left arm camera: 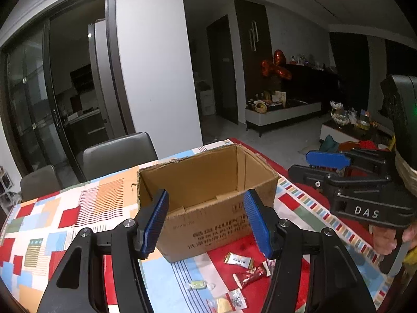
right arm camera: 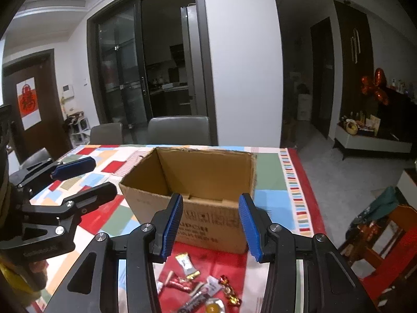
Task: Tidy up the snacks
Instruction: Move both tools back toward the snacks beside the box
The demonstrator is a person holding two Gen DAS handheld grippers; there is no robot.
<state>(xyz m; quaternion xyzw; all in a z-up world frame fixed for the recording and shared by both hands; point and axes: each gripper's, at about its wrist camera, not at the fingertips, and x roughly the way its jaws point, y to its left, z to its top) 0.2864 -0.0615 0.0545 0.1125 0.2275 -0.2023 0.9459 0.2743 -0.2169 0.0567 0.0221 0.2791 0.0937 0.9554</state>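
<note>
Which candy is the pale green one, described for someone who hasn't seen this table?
Start at the open cardboard box on the patchwork tablecloth. The loose snacks lie on the cloth before it. The green candy lies leftmost, apart on the striped patch, clear wrapper twisted at both ends.

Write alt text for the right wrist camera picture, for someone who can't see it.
An open, empty cardboard box sits on a patchwork tablecloth, framed by the open right tool. Wrapped candies lie scattered in front of the box; the left tool hovers open at the left.
</note>
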